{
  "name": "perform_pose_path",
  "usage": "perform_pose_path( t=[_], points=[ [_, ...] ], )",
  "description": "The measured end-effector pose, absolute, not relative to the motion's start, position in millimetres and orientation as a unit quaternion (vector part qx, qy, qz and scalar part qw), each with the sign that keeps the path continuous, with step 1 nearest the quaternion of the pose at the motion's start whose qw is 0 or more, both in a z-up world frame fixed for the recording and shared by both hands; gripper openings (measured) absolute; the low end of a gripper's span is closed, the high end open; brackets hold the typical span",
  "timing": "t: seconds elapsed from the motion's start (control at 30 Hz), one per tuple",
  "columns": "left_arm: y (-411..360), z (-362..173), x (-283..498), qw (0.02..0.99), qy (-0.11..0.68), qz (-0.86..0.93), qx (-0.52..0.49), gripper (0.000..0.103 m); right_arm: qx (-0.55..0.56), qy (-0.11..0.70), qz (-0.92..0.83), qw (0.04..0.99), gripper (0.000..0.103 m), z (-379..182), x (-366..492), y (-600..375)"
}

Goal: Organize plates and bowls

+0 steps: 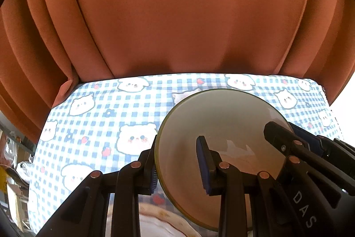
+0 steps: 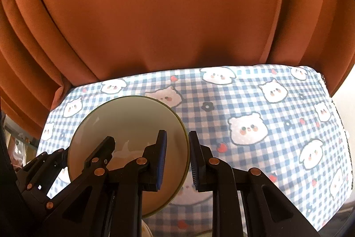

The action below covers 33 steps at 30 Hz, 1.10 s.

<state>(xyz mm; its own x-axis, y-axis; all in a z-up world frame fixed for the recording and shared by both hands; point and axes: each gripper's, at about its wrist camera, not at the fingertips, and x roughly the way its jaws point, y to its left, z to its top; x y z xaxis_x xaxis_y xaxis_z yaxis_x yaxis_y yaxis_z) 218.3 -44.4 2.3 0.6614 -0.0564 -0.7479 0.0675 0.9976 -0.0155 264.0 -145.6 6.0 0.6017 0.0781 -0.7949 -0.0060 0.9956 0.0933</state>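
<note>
A pale bowl with an olive-green rim is held above the checked tablecloth, between both grippers. My left gripper straddles its left rim, one finger outside and one inside; the jaws stand wide and look loose on the rim. My right gripper straddles the bowl's right rim the same way. The other gripper's fingers show inside the bowl in each view. The edge of another pale dish shows below the bowl.
An orange curtain hangs right behind the table's far edge. The blue-and-white cloth with bear faces covers the table. Shelves with clutter stand off the left side.
</note>
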Motion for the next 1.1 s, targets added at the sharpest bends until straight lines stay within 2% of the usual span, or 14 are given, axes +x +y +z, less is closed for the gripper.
perform_pose_path(
  t=[0.47,1.1],
  points=[
    [-89.9,9.9,143.8,0.921,0.388,-0.028,0.005,0.029,0.036,0.423,0.038,0.905,0.023,20.4,189.1,-198.3],
    [-125.3,-26.2,77.2,0.913,0.408,-0.03,-0.01,0.029,0.014,0.438,0.041,0.898,0.023,-6.8,119.7,-239.0]
  ],
)
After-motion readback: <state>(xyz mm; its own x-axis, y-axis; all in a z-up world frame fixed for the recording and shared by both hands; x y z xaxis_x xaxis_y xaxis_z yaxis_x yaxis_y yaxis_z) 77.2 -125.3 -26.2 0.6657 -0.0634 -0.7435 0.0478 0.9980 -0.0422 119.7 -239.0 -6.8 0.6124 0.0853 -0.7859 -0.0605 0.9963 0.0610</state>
